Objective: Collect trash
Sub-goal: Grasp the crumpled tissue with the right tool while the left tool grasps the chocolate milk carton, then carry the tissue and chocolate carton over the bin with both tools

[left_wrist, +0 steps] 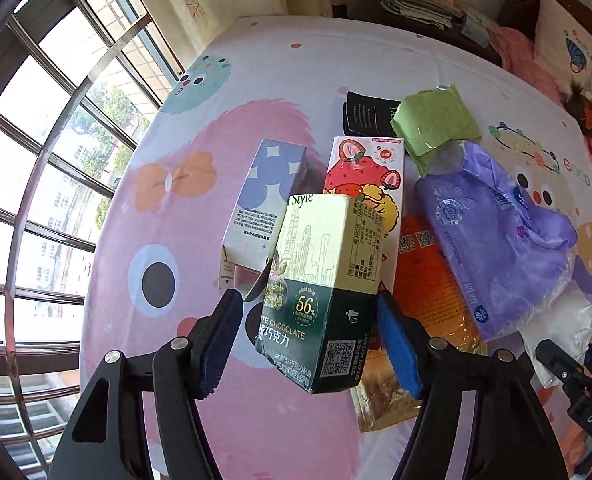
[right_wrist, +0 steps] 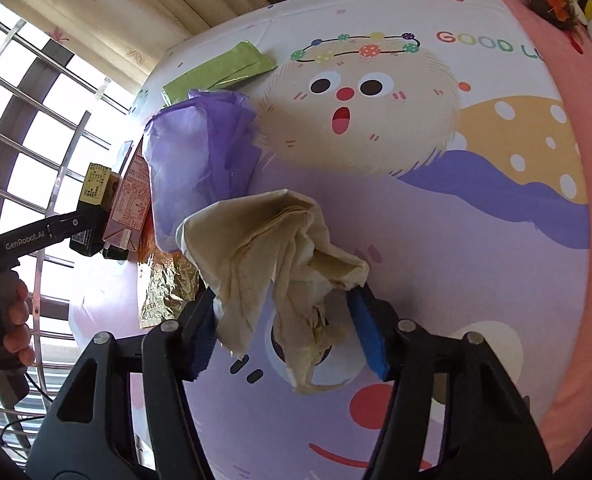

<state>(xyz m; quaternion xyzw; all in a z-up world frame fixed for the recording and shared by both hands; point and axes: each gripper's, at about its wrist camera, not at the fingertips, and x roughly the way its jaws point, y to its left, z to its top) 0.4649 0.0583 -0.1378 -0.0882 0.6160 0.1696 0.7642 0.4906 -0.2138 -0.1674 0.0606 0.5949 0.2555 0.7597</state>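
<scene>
Left gripper (left_wrist: pixel 310 340) straddles the chocolate carton (left_wrist: pixel 324 292), jaws partly spread; the right blue pad (left_wrist: pixel 400 344) sits at the carton's edge, the left pad stands just clear, so no firm pinch yet. Carton stands tilted among other trash near the middle of the bedsheet (left_wrist: pixel 287 60): blue dotted carton (left_wrist: pixel 263 200) and strawberry carton (left_wrist: pixel 364 184) just behind it, purple plastic pack (left_wrist: pixel 496 236) and green pouch (left_wrist: pixel 436 120) toward the headboard side, gold foil wrapper (left_wrist: pixel 384 404) under its right side. Right gripper (right_wrist: pixel 281 332) brackets a crumpled beige tissue (right_wrist: pixel 279 248), jaws half wide; paper is draped against the left pad, but whether both pads press it I cannot tell. Risks, as judged: one-sided contact could tip the carton into its neighbours or twist it out as the jaws close; the glossy card may slip. The tissue is limp, so a shallow bite may catch only a fold, tearing it or dropping it on lifting.
</scene>
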